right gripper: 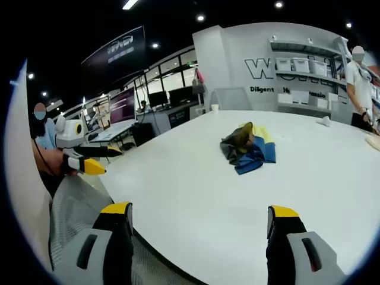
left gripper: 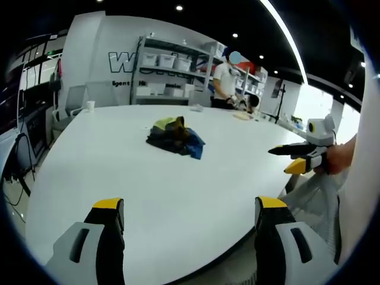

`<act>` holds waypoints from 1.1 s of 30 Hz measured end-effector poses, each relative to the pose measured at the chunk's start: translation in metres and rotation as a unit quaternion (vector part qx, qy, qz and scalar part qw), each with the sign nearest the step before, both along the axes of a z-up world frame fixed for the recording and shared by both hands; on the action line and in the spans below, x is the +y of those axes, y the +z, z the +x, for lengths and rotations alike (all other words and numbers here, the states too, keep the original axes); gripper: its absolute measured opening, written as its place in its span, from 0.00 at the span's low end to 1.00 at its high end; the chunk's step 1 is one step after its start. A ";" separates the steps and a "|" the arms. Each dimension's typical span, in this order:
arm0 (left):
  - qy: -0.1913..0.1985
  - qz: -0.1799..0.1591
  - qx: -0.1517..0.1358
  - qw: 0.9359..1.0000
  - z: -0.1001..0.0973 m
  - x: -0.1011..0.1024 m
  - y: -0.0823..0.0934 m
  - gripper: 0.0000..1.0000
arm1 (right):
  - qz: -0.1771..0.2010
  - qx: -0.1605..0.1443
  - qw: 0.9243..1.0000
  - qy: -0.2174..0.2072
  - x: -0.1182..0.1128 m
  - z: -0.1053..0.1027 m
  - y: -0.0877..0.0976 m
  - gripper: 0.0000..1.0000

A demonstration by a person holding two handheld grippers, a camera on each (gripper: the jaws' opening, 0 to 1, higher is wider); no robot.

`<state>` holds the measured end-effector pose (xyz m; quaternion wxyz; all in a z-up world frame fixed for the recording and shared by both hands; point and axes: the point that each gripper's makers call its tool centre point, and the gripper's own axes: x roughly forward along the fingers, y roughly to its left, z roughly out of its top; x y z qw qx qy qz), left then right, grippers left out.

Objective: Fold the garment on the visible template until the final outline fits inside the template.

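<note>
Crumpled dark, yellow and blue cloth garment [left gripper: 175,138] mid white desk [left gripper: 178,196], well ahead; my left claw [left gripper: 190,208] and right claw [right gripper: 199,214] wide, empty, equally far.

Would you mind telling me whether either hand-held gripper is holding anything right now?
Nothing is held: both the left hand-held gripper and right hand-held gripper are open; the garment lies crumpled on the table.

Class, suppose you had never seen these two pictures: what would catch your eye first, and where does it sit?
A crumpled pile of garments, dark with yellow and blue patches, lies alone out on the big white table. In the foreground of each view a pair of grey, yellow-tipped jaws stands wide apart: the left gripper and the right gripper, both empty above the table's near edge. Behind, a person stands by shelving.
</note>
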<state>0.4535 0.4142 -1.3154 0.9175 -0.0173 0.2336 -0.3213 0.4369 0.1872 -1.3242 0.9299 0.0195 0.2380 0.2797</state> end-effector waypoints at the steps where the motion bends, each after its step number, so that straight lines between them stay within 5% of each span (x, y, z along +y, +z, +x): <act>1: 0.000 0.000 0.001 1.000 0.000 0.000 0.000 0.89 | 0.000 0.000 1.000 -0.001 0.000 0.000 0.000 0.93; 33: -0.004 0.004 0.006 1.000 0.000 -0.001 -0.001 0.87 | -0.001 0.004 1.000 0.003 0.000 0.002 -0.001 0.91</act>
